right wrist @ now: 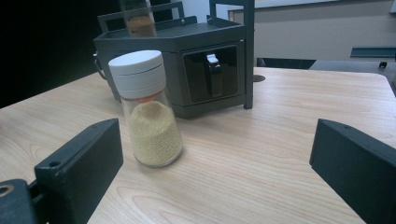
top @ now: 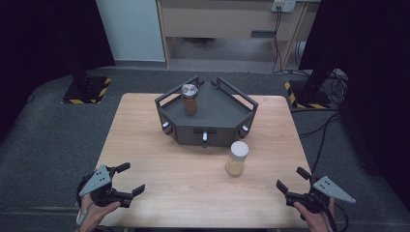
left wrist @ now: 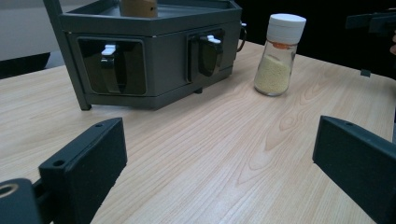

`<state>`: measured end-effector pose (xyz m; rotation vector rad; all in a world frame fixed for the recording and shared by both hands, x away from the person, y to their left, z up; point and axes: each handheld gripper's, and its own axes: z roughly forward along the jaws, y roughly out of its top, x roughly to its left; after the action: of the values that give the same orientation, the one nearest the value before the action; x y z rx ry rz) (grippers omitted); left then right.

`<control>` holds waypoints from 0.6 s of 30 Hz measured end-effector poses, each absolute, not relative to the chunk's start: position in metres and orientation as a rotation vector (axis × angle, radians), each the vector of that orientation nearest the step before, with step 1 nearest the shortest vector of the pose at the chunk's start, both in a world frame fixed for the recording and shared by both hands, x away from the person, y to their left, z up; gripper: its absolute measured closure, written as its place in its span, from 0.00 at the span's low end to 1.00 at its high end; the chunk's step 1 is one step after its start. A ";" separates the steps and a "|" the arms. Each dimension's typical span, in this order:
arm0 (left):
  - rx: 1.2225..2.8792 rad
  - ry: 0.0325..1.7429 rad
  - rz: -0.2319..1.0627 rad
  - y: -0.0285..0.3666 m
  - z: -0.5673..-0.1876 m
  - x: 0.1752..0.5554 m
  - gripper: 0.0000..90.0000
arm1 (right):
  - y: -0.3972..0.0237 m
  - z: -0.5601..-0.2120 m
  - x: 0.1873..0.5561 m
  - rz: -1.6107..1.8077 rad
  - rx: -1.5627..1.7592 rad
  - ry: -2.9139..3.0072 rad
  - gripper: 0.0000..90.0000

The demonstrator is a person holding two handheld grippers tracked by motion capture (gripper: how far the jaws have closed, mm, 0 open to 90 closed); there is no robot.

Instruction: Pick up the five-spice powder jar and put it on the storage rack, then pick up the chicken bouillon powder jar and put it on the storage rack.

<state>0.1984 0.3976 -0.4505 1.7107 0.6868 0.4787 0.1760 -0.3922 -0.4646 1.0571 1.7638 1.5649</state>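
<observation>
Both grippers, left (top: 126, 183) and right (top: 290, 182), are resting at the near worktop (top: 145, 145) edge, jaws spread and empty. The pale jar (top: 237, 158) is standing just before the rack (top: 217, 116); a hurried, off-centre grasp risks toppling this tall jar.

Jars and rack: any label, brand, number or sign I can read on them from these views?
None legible.
White-lidded jar: clear glass with pale granules, no label.
Brown-filled jar on the grey rack: no label to be seen.
Rack panels: plain, no markings.
Floor plates: yellow-black hazard stripes, no words.
</observation>
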 end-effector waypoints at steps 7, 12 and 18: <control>1.719 0.670 0.470 0.395 -0.449 0.198 0.02 | -0.391 -0.464 0.175 1.550 1.049 1.770 0.04; 1.713 0.677 0.475 0.395 -0.449 0.197 0.02 | -0.392 -0.463 0.173 1.550 1.048 1.769 0.04; 1.719 0.676 0.475 0.395 -0.449 0.198 0.02 | -0.393 -0.464 0.173 1.556 1.041 1.765 0.04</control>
<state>0.1982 0.3946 -0.4488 1.7194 0.6764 0.4749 0.1728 -0.3927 -0.4637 1.0411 1.7654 1.5555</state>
